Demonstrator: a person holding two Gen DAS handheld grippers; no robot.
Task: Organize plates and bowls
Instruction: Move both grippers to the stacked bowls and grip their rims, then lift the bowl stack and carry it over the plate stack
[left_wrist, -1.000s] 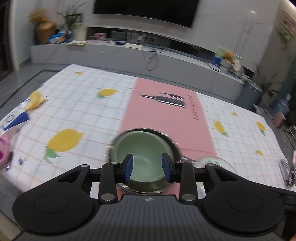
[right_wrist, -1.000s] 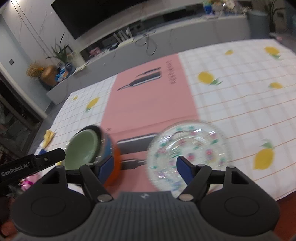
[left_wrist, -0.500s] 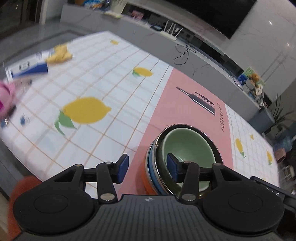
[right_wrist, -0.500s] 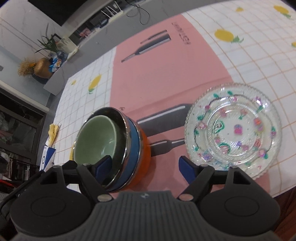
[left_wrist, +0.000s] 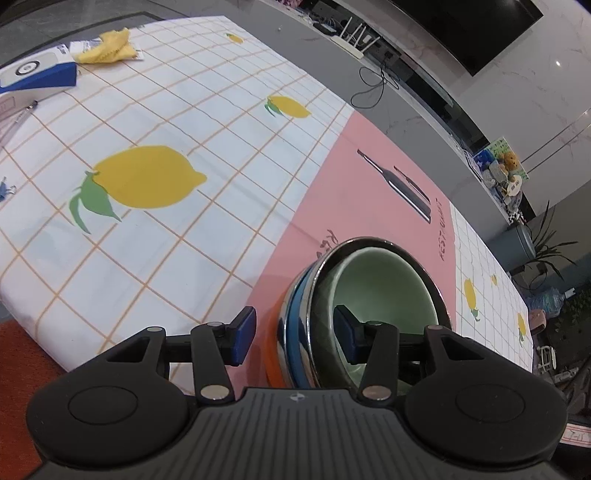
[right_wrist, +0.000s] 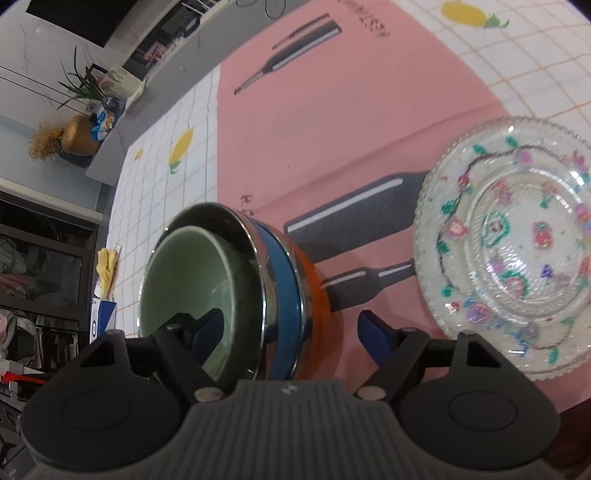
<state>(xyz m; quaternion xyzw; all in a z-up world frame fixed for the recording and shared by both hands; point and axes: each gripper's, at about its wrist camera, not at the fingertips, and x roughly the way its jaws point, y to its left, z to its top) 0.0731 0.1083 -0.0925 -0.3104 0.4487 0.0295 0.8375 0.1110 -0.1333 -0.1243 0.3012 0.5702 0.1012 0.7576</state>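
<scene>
Green bowl (left_wrist: 384, 291) nested in steel bowl (left_wrist: 295, 328)

**Bystanders on the tabletop**

The tabletop (left_wrist: 192, 122) is covered by a lemon-print grid cloth with a pink placemat (left_wrist: 369, 192). A yellow rag (left_wrist: 107, 46) and a blue-and-white box (left_wrist: 37, 74) are seen at its far corner. A potted plant (right_wrist: 83, 86) is set on the low cabinet behind.

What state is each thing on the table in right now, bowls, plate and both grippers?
Bowl stack: nested, upright on the pink mat.
Green bowl: innermost, empty.
Glass plate: flat on the mat, empty, apart from the stack.
Left gripper: open, fingers straddling the stack's rim, one inside, one outside.
Right gripper: open, fingers straddling the rim, not pressing.
Yellow cloth: crumpled at the far edge.
</scene>
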